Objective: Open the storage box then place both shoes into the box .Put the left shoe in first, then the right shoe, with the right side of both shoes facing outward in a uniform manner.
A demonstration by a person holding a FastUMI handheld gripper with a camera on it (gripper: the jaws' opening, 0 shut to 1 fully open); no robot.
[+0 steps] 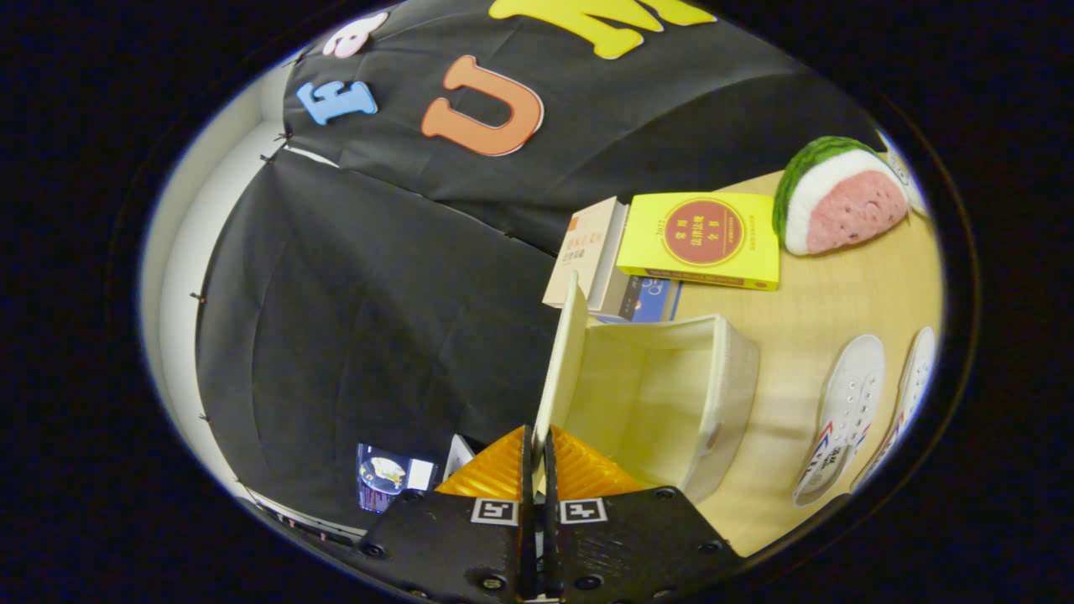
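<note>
A cream fabric storage box (pixel 671 394) stands open on the wooden table, and its inside looks bare. Its lid (pixel 560 361) is swung up on edge beside the opening. My gripper (pixel 537 445) is shut on the lid's edge, both fingers pressed flat against the thin panel. Two white canvas shoes lie side by side on the table past the box: the nearer shoe (pixel 843 415) and a second shoe (pixel 906 394) beyond it, both with laces up and red-blue stripes on the side.
A yellow book (pixel 703 239) lies on a stack of books (pixel 600 260) behind the box. A plush watermelon slice (pixel 839 197) sits farther back on the table (pixel 839 302). A small lit screen (pixel 382 476) shows low by the cloth wall.
</note>
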